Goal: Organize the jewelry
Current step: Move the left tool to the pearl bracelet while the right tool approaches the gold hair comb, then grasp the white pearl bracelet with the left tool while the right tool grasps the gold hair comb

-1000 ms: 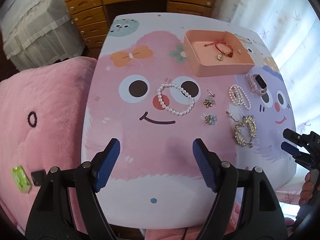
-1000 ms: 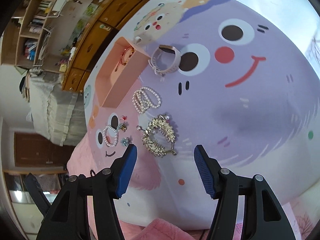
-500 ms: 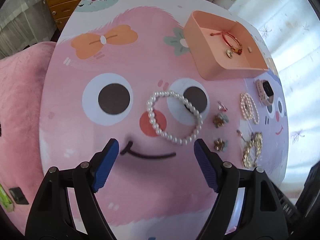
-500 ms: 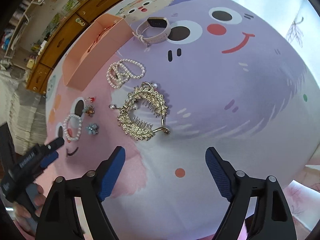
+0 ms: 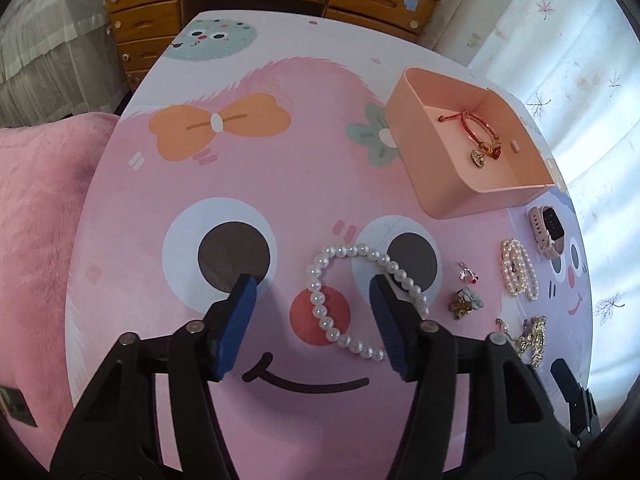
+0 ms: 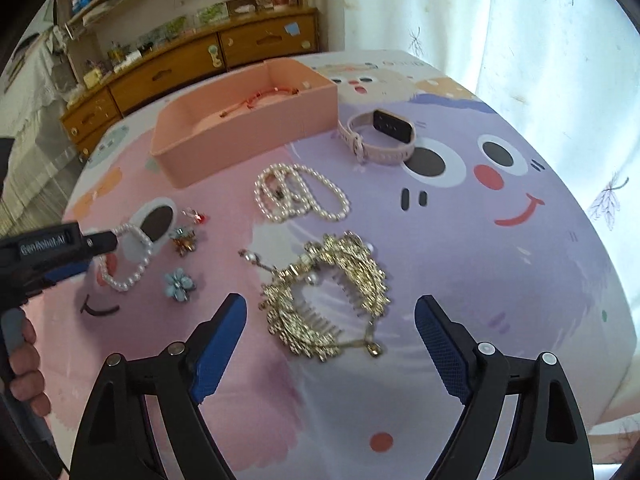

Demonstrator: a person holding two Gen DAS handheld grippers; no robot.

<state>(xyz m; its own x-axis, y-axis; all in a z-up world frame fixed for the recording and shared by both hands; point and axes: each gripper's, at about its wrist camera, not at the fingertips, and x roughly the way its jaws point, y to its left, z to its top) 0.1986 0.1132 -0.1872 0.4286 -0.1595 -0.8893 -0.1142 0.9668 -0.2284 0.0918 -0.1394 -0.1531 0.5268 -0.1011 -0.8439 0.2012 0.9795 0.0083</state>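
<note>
Pearl bracelet (image 5: 362, 300) is lying flat on the table (image 5: 280, 184), near the pink tray (image 5: 448, 184). Left gripper (image 5: 312, 300) is hanging over it, jaws open and empty; the right finger (image 5: 386, 320) is covering part of the loop, the left one standing outside it.

Risk: closing now, the jaws are likely catching only one strand, so beads could be rolling out or the loop dragging toward the flower brooch (image 5: 466, 302).

Right gripper (image 6: 330, 320) is also open, framing the gold hair comb (image 6: 328, 296); its teeth could be snagging the cloth.
</note>
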